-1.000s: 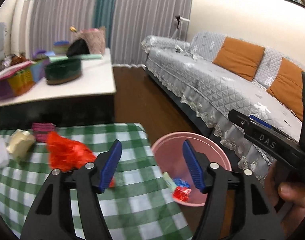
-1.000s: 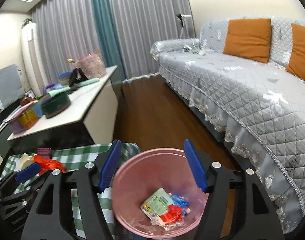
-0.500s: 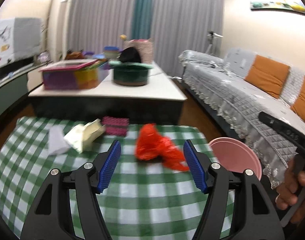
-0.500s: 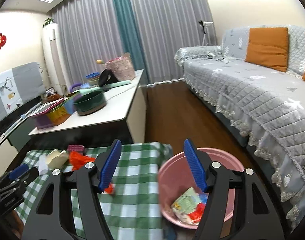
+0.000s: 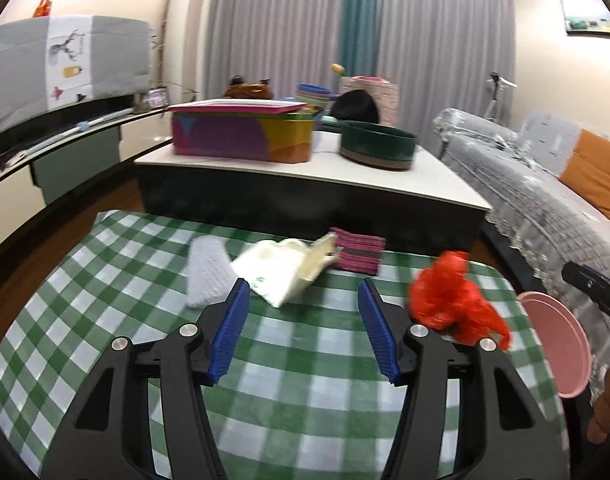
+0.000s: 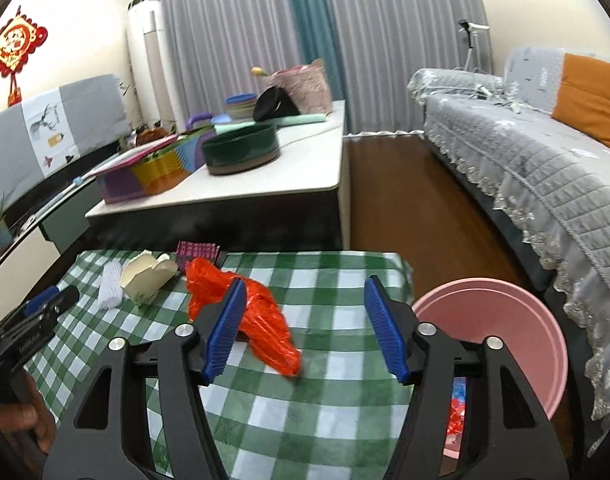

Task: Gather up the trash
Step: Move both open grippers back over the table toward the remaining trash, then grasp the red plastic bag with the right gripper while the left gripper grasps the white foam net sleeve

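Our left gripper (image 5: 303,326) and right gripper (image 6: 305,326) have just been closing partway, empty, the red bag (image 6: 241,320) left of centre.

The bin's (image 6: 505,320) near wall and most of its contents are hidden behind the right finger. In the left view, the bin (image 5: 553,344) is cut by the right gripper (image 5: 597,292), and the carton (image 5: 289,268) beyond the fingers is blurred.

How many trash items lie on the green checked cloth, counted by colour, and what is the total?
Red: 1, the red plastic bag
White: 1, the white foam sleeve
Cream: 1, the crushed paper box
Magenta: 1, the pink striped packet
Total: 4
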Demonstrator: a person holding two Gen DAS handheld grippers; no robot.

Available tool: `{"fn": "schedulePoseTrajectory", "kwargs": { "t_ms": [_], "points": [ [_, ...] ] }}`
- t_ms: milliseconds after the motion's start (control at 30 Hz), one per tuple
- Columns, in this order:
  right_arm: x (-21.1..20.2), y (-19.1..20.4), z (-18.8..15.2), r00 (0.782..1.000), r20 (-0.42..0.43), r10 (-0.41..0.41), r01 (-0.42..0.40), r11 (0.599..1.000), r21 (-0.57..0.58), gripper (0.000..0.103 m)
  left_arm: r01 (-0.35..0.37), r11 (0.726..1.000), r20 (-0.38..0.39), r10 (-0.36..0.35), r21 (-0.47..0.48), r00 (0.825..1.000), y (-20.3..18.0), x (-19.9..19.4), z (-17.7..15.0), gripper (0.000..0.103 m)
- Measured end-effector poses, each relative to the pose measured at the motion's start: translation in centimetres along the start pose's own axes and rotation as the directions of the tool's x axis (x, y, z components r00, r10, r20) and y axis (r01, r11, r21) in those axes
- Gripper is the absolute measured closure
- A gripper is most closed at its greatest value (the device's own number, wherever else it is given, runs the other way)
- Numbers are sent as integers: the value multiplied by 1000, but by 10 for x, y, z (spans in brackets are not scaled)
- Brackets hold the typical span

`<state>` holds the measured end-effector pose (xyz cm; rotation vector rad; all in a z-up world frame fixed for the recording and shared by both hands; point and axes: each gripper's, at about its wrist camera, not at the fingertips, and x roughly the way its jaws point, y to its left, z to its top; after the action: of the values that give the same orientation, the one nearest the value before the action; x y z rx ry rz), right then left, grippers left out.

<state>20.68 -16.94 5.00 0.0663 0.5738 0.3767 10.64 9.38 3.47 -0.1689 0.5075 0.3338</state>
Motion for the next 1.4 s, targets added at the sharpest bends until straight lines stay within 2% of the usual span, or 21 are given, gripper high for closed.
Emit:
{"fn": "schedulePoseTrajectory", "kwargs": {
  "t_ms": [300, 533, 800, 900, 1100, 1167, 1233, 1400],
  "points": [
    [45, 11, -6, 997, -69, 37, -38, 999, -16, 49, -83, 989, -74, 75, -122, 994, 40, 48, -4, 49],
    [75, 14, -13, 990, -126, 63, -63, 998, 4, 48, -117, 981, -122, 98, -157, 988, 59, 83, 1, 49],
    [94, 20, -18, 981, -175, 89, -92, 996, -10, 49, -164, 971, -250, 118, -176, 961, 82, 128, 1, 49],
    [100, 21, -20, 979, -187, 84, -89, 996, -19, 53, -159, 970, -284, 103, -184, 953, 83, 135, 0, 50],
    [102, 26, -21, 974, -202, 106, -115, 993, -30, 72, -163, 976, -307, 112, -146, 945, 80, 139, 0, 69],
    [100, 29, -22, 972, -207, 111, -123, 991, -46, 76, -164, 976, -311, 112, -145, 944, 81, 138, -1, 82],
    [100, 31, -23, 971, -211, 115, -129, 990, -55, 81, -164, 974, -311, 109, -157, 944, 84, 136, -1, 89],
    [91, 31, -21, 976, -190, 107, -122, 990, -68, 87, -159, 972, -281, 106, -174, 954, 85, 125, 1, 92]
  ]
}}
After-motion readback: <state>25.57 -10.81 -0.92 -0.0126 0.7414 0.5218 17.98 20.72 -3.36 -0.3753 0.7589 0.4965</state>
